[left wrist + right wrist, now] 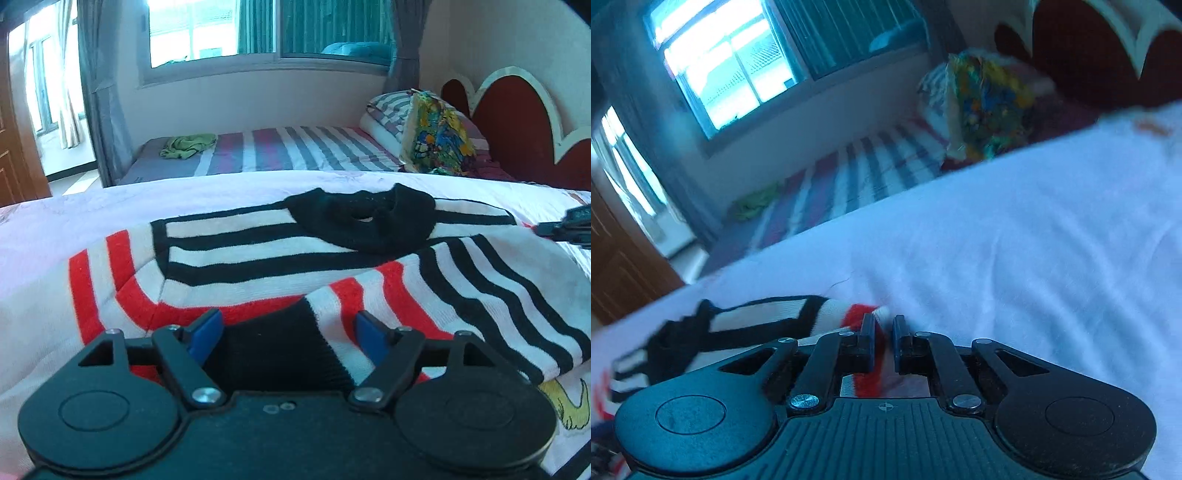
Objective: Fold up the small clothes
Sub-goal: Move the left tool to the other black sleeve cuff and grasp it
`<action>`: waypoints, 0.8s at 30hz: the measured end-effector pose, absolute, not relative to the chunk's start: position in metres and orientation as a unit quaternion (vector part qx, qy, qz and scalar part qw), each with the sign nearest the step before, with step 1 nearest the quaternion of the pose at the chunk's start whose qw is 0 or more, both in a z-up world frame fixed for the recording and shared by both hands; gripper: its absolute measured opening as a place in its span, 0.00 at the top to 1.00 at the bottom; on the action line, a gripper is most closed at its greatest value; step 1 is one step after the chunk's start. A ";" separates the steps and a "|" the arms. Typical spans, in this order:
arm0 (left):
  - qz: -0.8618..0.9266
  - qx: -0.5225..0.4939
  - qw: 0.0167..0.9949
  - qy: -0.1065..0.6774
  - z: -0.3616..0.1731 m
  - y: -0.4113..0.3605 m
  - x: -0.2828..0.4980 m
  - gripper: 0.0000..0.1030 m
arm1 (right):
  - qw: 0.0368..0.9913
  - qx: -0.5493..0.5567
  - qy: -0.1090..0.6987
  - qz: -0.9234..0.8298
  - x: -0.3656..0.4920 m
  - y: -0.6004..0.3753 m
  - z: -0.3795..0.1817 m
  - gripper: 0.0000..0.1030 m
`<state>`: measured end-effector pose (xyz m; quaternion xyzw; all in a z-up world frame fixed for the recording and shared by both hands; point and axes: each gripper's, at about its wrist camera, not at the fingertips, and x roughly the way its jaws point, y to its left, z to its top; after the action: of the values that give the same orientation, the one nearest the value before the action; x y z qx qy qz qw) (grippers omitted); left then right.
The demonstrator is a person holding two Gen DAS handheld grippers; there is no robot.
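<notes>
We are holding the striped sweater (280, 258) flat ahead of our wide-open left gripper (290, 328), black cuff between its jaws; our right gripper (884, 325) is pinching the sweater's red-striped edge, the rest trailing leftward

Sweater (295, 258) lies flat on near bed (55, 229), collar (362, 218) at its far end. Second bed (295, 151) behind; cloth (186, 146) on its left, pillows (391, 118) on its right by headboard (517, 122).
</notes>
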<state>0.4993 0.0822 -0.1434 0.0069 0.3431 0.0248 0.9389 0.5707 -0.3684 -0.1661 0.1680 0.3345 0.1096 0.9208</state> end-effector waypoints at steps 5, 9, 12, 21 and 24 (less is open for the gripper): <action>0.040 -0.001 0.943 0.329 -0.130 0.061 0.504 0.25 | 0.936 0.096 0.291 0.174 0.540 -0.345 -0.145 0.94; 0.039 0.007 0.936 0.351 -0.143 0.038 0.519 0.20 | 0.928 0.029 0.309 0.208 0.535 -0.322 -0.160 0.94; 0.039 0.003 0.938 0.344 -0.149 0.042 0.517 0.17 | 0.939 0.018 0.316 0.137 0.541 -0.330 -0.174 0.94; 0.056 -0.001 0.943 0.329 -0.133 0.048 0.485 0.22 | 0.935 0.041 0.290 0.200 0.491 -0.338 -0.148 0.94; 0.050 0.006 0.937 0.346 -0.146 0.042 0.485 0.20 | 0.930 -0.001 0.298 0.214 0.470 -0.317 -0.157 0.94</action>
<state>0.4852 0.0416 -0.1459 0.0056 0.3458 0.0499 0.9370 0.4697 -0.3173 -0.1575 -0.0012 0.2980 0.2139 0.9303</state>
